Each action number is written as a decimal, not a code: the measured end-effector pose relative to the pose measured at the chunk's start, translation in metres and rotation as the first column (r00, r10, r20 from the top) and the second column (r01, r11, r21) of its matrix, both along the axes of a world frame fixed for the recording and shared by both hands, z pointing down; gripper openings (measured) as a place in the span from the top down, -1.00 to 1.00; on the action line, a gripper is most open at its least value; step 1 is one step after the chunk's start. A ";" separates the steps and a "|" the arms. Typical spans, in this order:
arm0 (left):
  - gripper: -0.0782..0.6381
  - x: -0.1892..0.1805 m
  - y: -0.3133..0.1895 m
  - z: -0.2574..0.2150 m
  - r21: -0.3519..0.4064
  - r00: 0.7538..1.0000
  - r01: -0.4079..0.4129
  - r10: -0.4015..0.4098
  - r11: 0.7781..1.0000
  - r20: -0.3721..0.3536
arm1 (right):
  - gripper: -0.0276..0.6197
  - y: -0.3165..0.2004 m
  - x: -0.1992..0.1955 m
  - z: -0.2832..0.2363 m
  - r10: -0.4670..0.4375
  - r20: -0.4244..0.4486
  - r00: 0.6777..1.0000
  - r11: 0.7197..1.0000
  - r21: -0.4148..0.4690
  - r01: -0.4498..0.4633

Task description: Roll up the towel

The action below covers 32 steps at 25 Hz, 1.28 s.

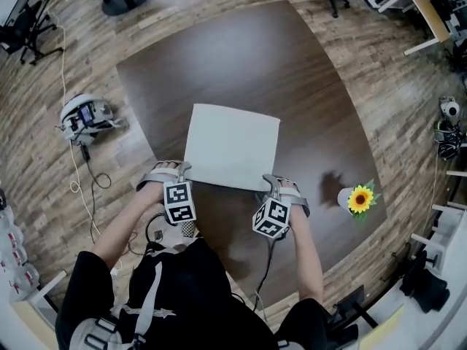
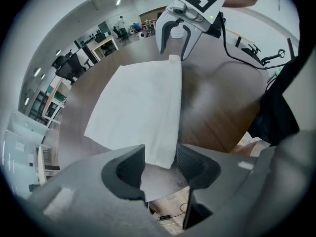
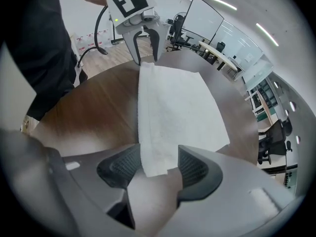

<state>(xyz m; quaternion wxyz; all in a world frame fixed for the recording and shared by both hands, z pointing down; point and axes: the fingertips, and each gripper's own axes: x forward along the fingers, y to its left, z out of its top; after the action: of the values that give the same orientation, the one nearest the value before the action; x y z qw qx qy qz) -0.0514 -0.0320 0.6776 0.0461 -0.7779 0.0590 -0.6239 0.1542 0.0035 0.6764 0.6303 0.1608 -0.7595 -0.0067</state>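
A white towel lies flat on the dark brown table. Its near edge is turned over into a narrow band that runs between my two grippers. The left gripper stands at the near left corner, pointing steeply down. In the left gripper view its jaws are open, with the band's end loose between the pads. The right gripper stands at the near right corner. It is open too, and the band's other end lies between its pads without being pinched.
A yellow sunflower in a white pot stands on the table's right edge. A small white device with a cable lies on the wooden floor to the left. Office chairs and desks ring the room's far side.
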 end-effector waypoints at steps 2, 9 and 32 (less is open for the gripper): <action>0.19 0.004 0.007 0.002 -0.003 1.000 -0.017 0.017 1.000 -0.001 | 0.19 0.008 0.001 0.003 -0.004 -0.002 1.000 1.000 -0.014 0.004; 0.24 0.005 0.015 0.012 -0.015 1.000 -0.024 0.024 1.000 0.015 | 0.33 0.023 0.003 0.020 -0.009 -0.012 1.000 0.999 -0.042 0.008; 0.67 -0.002 0.026 0.003 0.072 0.997 -0.074 0.072 0.995 0.039 | 0.83 0.035 0.007 0.017 -0.049 -0.078 0.996 0.998 0.031 0.052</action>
<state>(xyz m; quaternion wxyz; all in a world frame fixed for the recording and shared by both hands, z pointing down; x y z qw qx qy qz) -0.0530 -0.0059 0.6803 0.0983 -0.7659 0.0524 -0.6333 0.1609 0.0380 0.6937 0.6561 0.1514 -0.7382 -0.0413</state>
